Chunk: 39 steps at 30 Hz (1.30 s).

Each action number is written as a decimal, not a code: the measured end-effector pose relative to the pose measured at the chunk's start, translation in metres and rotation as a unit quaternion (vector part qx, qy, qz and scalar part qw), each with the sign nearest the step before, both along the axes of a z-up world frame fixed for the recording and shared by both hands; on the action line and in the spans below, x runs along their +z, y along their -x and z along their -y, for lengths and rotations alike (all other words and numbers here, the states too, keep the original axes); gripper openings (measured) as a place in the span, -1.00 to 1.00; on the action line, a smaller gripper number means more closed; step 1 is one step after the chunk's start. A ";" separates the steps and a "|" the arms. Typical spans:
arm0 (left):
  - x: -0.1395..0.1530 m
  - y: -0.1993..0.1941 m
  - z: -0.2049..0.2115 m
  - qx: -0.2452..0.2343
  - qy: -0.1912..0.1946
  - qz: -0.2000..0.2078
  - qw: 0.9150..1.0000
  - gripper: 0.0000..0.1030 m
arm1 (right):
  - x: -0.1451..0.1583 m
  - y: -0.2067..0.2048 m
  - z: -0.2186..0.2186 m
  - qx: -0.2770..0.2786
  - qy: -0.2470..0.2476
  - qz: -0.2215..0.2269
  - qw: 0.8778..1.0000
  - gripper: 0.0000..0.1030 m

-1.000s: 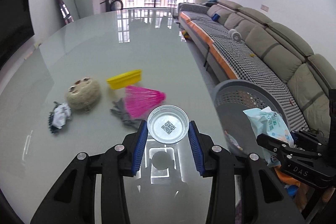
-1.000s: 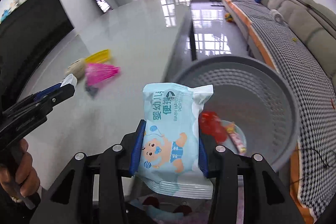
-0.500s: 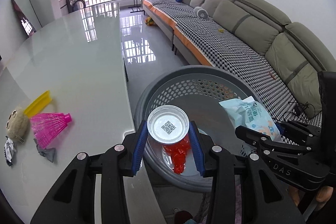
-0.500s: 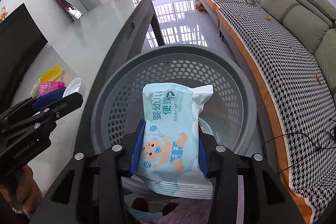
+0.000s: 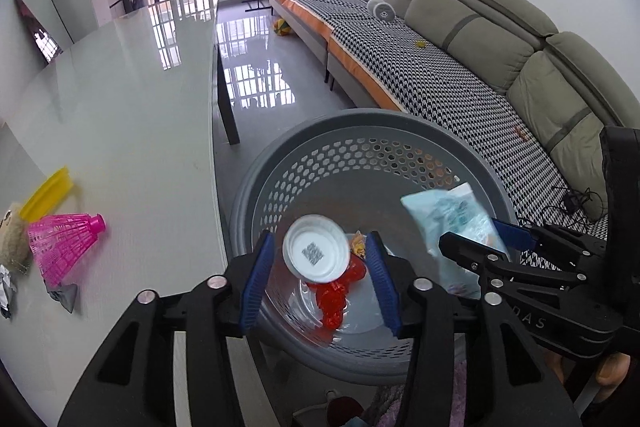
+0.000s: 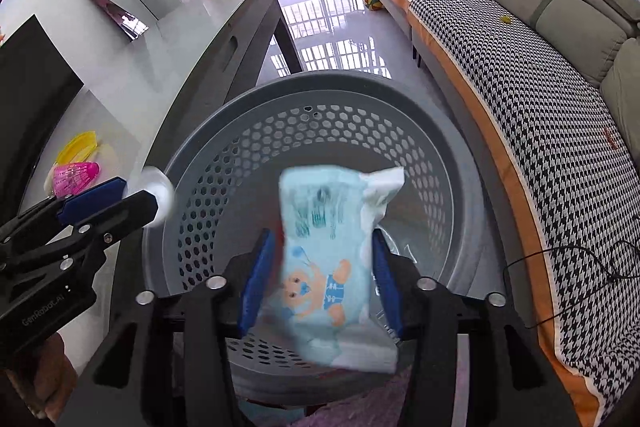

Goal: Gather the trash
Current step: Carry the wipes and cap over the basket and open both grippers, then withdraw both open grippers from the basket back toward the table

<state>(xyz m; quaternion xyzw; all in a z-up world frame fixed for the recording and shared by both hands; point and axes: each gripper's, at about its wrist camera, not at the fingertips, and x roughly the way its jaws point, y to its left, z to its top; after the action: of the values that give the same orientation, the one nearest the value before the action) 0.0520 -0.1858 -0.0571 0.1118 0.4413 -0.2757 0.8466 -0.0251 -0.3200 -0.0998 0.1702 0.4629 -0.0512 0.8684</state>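
A: State of the jaws, nearest items first.

B: Left gripper (image 5: 320, 281): jaws opening, blue pads clear of the white lid (image 5: 316, 254), which sits tilted between them and appears to be falling. Right gripper (image 6: 320, 281): jaws opening, pads parted from the wipes pack (image 6: 334, 267); the pack is blurred and looks to be dropping. Both items are above the grey basket (image 5: 256, 203), which stands on the floor beside the counter (image 5: 120, 115).

A: Hazards from here?

B: Three, as I judge them. First, the lid is light and tilted; it could glance off the basket wall or rim and land on the floor. Second, the pack is released close to the near rim, so a snag on a pad could tip it outside. Third, the two grippers are near each other over one opening; a careless withdrawal could knock them together.

A: Contents already in the basket?

B: A red plastic piece (image 5: 334, 297) and a small wrapper (image 5: 357, 247) on the bottom.

A: Remaining work farther out?

B: On the counter: a pink shuttlecock (image 5: 64, 241), a yellow item (image 5: 48, 193), a fuzzy ball (image 5: 14, 241) and scraps at the edge of view. The sofa (image 5: 460, 39) lies beyond.

A: Legible markings?

B: The lid carries a QR code. The pack shows a cartoon baby; its text is too blurred to read. The left gripper's body reads "GenRobot.AI"; the right's shows "DAS".
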 end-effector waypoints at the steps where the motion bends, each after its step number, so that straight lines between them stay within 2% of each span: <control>1: 0.001 0.000 -0.001 0.003 0.000 0.002 1.000 0.18 | 0.001 0.001 0.002 -0.003 -0.001 0.003 1.000 0.14; 14: 0.005 0.000 -0.011 0.015 0.003 0.003 1.000 0.30 | 0.004 0.004 0.003 -0.009 -0.010 0.006 1.000 0.17; 18: 0.007 0.001 -0.014 0.017 0.004 0.005 1.000 0.35 | 0.007 0.004 0.000 -0.005 -0.010 0.010 1.000 0.29; 26: 0.012 0.001 -0.026 0.027 0.011 0.007 1.000 0.39 | 0.013 0.003 -0.003 0.000 -0.005 0.011 1.000 0.29; 39: 0.038 -0.005 -0.060 0.040 0.025 0.023 0.999 0.43 | 0.036 0.001 -0.023 0.005 0.010 0.032 0.999 0.33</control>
<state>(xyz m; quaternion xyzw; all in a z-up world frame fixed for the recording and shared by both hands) 0.0569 -0.1256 -0.0190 0.0791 0.4184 -0.2504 0.8695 -0.0258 -0.2968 -0.0642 0.1612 0.4350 -0.0462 0.8847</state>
